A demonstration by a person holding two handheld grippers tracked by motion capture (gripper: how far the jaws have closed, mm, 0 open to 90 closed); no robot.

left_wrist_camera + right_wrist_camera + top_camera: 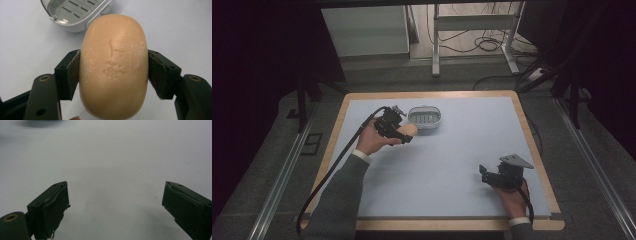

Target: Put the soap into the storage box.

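An oval tan bar of soap (113, 65) with stamped characters is clamped between the pads of my left gripper (114, 71), which is shut on it. From above, the soap (407, 131) hangs just left of a grey soap dish (425, 119) with a slotted floor. That dish (75, 12) lies just beyond the soap in the left gripper view. My right gripper (486, 175) rests near the table's front right, held by a hand. Its jaws stand wide open (115, 202) over the bare mat, with nothing between them.
A pale blue mat (447, 160) covers the wooden-edged table (432, 94). A black cable (332, 170) trails from the left gripper along the sleeve. Beyond the table stand a white frame (472, 30) and floor cables.
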